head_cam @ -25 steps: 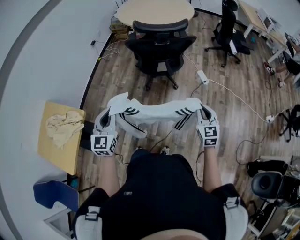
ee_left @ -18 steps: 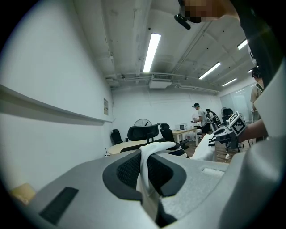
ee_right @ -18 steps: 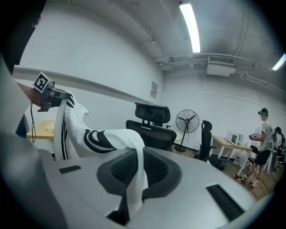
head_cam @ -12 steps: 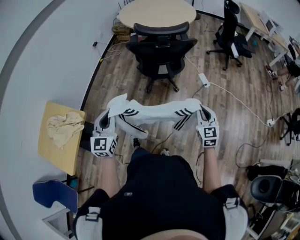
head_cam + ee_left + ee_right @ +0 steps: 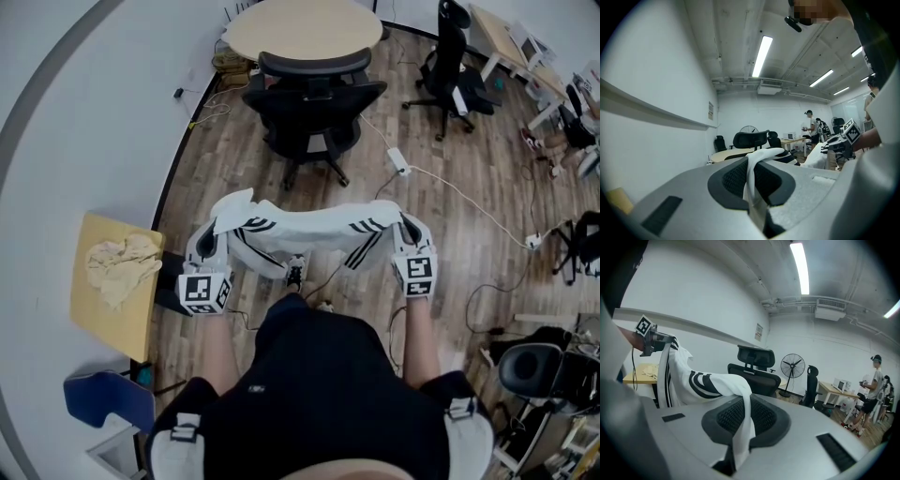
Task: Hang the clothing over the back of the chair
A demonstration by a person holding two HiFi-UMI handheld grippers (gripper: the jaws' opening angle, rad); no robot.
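Note:
A white garment with black stripes (image 5: 305, 230) hangs stretched between my two grippers at chest height. My left gripper (image 5: 208, 246) is shut on its left end, where white cloth (image 5: 754, 176) is pinched between the jaws. The right end is clamped in my shut right gripper (image 5: 410, 234), with cloth (image 5: 740, 423) running through the pads. A black office chair (image 5: 311, 103) stands ahead of me across the wood floor, its back (image 5: 755, 357) facing me. In the left gripper view the chair (image 5: 750, 139) shows far off beyond the cloth.
A round table (image 5: 305, 26) stands behind the chair. A yellow table (image 5: 105, 319) with a crumpled beige cloth (image 5: 120, 265) is at my left by the wall. Cables and a power strip (image 5: 398, 159) lie on the floor. More chairs (image 5: 450, 66) and desks sit at the right.
The chair and round table sit slightly higher and further left in the head view. Both grippers keep their hold on the garment, which hangs much as before. One shoe has come forward under the garment.

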